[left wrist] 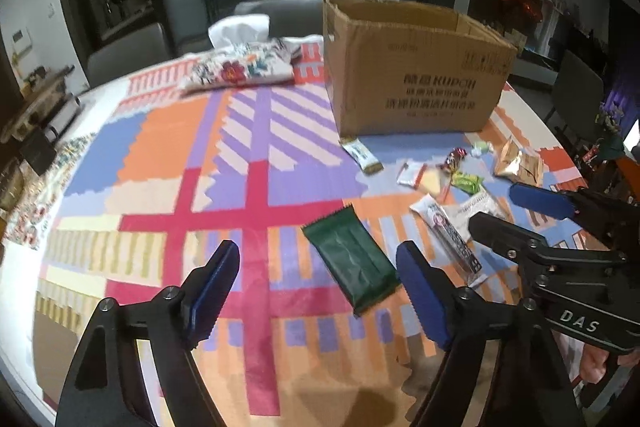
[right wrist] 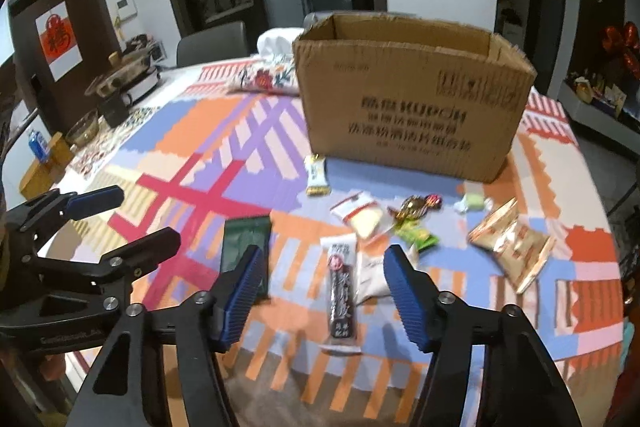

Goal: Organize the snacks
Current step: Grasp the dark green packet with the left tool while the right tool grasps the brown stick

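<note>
Nearest in the left wrist view, the left gripper point(left wrist: 316, 291) hangs with its jaws apart and nothing pinched; the dark green packet point(left wrist: 352, 259) lies flat on the cloth between its fingers, nearer the right one. The right wrist view shows the right gripper point(right wrist: 324, 291) likewise spread and empty, a long black-and-white packet point(right wrist: 342, 291) lying between its blue pads point(right wrist: 404, 291). Only this view shows the gold wafer packets point(right wrist: 512, 247) clearly, and a red paper sign point(right wrist: 60, 41) on a door at the left. Beyond lies a loose scatter of small snacks point(right wrist: 400, 219) on the striped patchwork tablecloth point(left wrist: 180, 163). Farther back stands an open cardboard box point(right wrist: 408, 107), a floral tissue pouch point(left wrist: 240, 67) beside it, then grey chairs point(left wrist: 128, 51) and dark glass doors.
</note>
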The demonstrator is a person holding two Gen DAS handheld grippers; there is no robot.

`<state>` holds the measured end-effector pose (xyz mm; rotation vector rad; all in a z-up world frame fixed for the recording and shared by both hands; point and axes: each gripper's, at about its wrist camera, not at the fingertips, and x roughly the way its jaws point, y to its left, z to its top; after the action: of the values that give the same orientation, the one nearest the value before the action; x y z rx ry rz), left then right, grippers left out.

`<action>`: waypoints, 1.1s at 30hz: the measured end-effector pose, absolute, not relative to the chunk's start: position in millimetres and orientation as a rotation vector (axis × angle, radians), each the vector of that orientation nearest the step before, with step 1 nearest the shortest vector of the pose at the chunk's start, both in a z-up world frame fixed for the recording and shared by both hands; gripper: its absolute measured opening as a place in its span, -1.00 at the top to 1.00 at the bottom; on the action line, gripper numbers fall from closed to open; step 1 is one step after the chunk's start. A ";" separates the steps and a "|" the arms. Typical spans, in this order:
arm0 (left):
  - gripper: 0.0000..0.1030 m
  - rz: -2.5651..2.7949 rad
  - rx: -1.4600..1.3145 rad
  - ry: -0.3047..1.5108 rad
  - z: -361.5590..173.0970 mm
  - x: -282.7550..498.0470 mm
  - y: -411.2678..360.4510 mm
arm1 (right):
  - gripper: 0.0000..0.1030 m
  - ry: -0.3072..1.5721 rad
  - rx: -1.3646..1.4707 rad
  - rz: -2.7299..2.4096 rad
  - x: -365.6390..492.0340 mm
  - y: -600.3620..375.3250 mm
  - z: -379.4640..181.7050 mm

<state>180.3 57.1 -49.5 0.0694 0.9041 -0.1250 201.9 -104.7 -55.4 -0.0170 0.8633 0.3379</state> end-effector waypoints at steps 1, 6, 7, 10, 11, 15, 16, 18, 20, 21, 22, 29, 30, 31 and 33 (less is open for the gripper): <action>-0.47 -0.128 0.066 0.912 -52.5 181.2 57.2 | -0.11 0.876 -0.016 0.342 203.7 -104.0 -59.3; -0.34 -0.147 0.053 0.951 -67.7 189.2 55.0 | 0.08 0.934 -0.010 0.360 213.2 -101.7 -79.1; -0.33 -0.150 0.051 0.956 -69.7 190.3 54.2 | 0.13 0.947 -0.011 0.360 215.2 -101.1 -83.3; -0.31 -0.163 0.045 0.979 -77.6 195.8 51.4 | 0.21 0.985 -0.001 0.363 220.5 -101.8 -95.3; -0.31 -0.167 0.041 0.990 -80.5 197.7 50.4 | 0.23 0.993 0.003 0.363 221.9 -102.3 -98.3; -0.29 -0.177 0.023 1.020 -90.1 203.9 47.6 | 0.29 1.019 0.021 0.356 227.7 -105.0 -108.3; -0.29 -0.178 0.023 1.025 -92.0 204.8 46.7 | 0.30 1.023 0.019 0.351 229.1 -105.3 -110.2; -0.28 -0.177 0.023 1.036 -95.4 207.1 44.8 | 0.34 1.038 0.034 0.356 232.6 -106.2 -114.4; -0.28 -0.176 0.027 1.042 -98.7 209.0 42.7 | 0.36 1.044 0.037 0.355 235.4 -106.0 -117.9; -0.28 -0.174 0.031 1.047 -100.4 210.1 41.7 | 0.37 1.047 0.036 0.355 236.7 -105.5 -119.5; -0.28 -0.174 0.031 1.049 -101.3 210.7 41.4 | 0.39 1.052 0.037 0.358 237.9 -104.8 -121.0; -0.28 -0.170 0.025 1.066 -107.2 217.5 39.9 | 0.46 1.064 0.021 0.376 246.7 -97.0 -127.0; -0.28 -0.169 0.026 1.068 -108.3 219.1 38.7 | 0.46 1.066 0.020 0.378 247.8 -96.6 -128.3; -0.27 -0.169 0.025 1.071 -109.1 220.4 37.8 | 0.46 1.071 0.021 0.378 249.3 -96.3 -129.8; -0.25 -0.164 0.021 1.077 -111.1 223.2 36.6 | 0.48 1.071 0.019 0.379 251.0 -95.8 -130.8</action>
<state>223.2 36.6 -111.1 0.0213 1.0768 -0.1641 251.0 -95.8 -130.8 0.0194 1.0707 0.3789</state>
